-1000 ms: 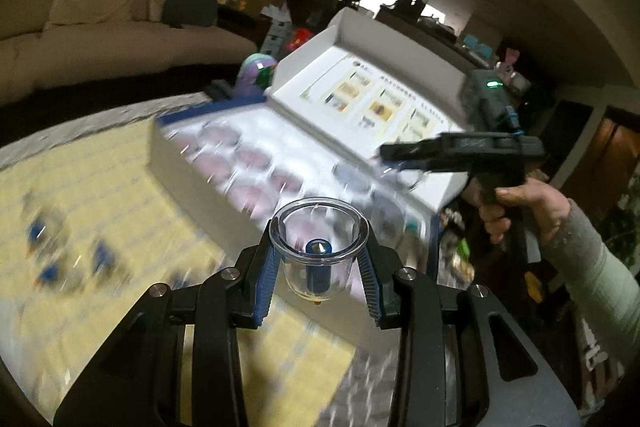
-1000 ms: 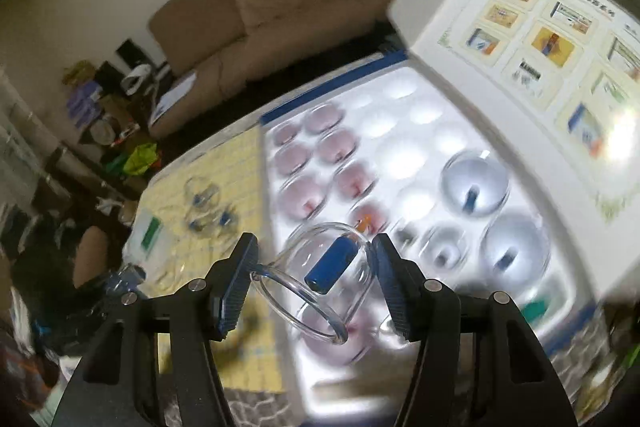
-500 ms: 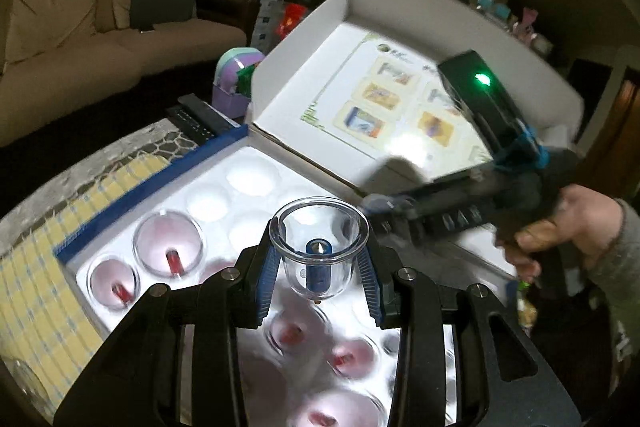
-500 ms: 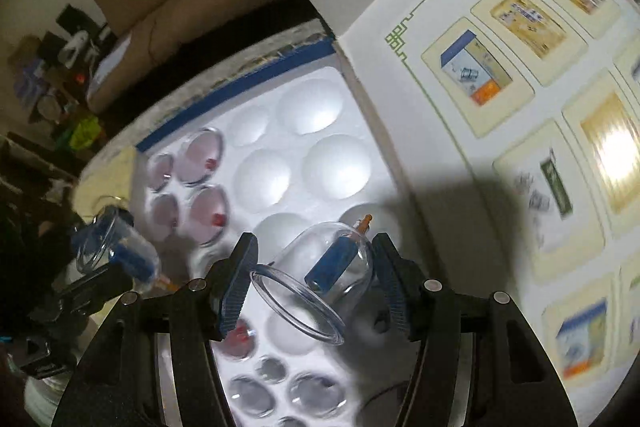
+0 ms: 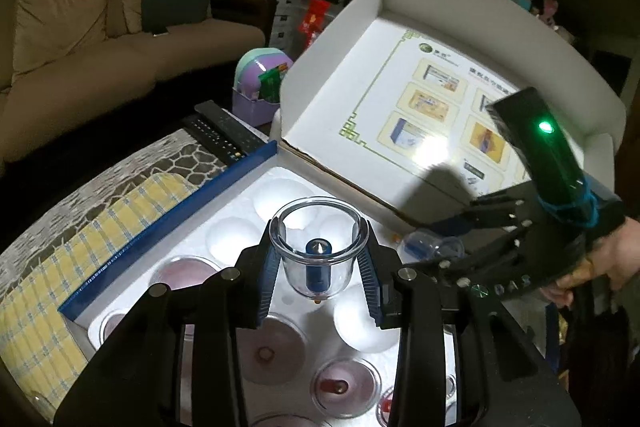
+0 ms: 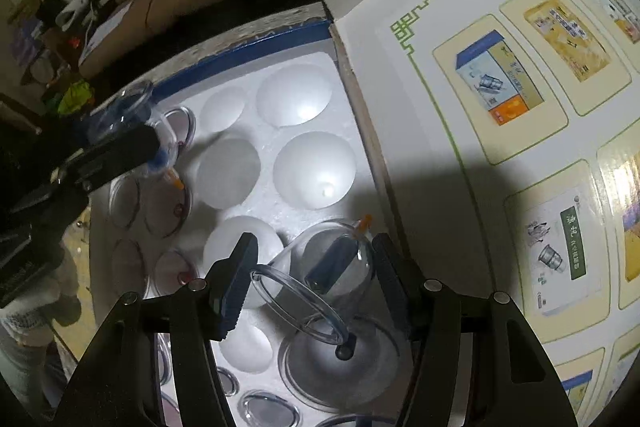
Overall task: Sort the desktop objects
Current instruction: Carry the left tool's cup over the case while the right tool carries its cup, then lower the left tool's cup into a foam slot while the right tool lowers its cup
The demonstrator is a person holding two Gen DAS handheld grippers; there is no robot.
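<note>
My left gripper [image 5: 319, 281] is shut on a small clear cup with a blue valve [image 5: 319, 259], held upright above the white foam tray [image 5: 240, 205]. My right gripper [image 6: 310, 283] is shut on a larger clear cup with a blue valve [image 6: 324, 275], tilted over an empty hollow by the lid hinge. The right gripper also shows in the left wrist view [image 5: 448, 239]. The left gripper also shows in the right wrist view [image 6: 132, 143]. Several cups sit in tray hollows [image 5: 266, 347]; hollows at the far end [image 6: 294, 95] are empty.
The box's open white lid with printed pictures [image 5: 436, 107] stands behind the tray. A black remote [image 5: 222, 133] and a purple holder [image 5: 260, 87] lie beyond the blue box edge [image 5: 168, 227]. A yellow checked cloth [image 5: 52, 259] covers the table at left. A sofa [image 5: 80, 59] stands behind.
Both grippers have moved with their cups towards the tray's far end by the lid. The right gripper has dropped lower over a hollow beside the hinge.
</note>
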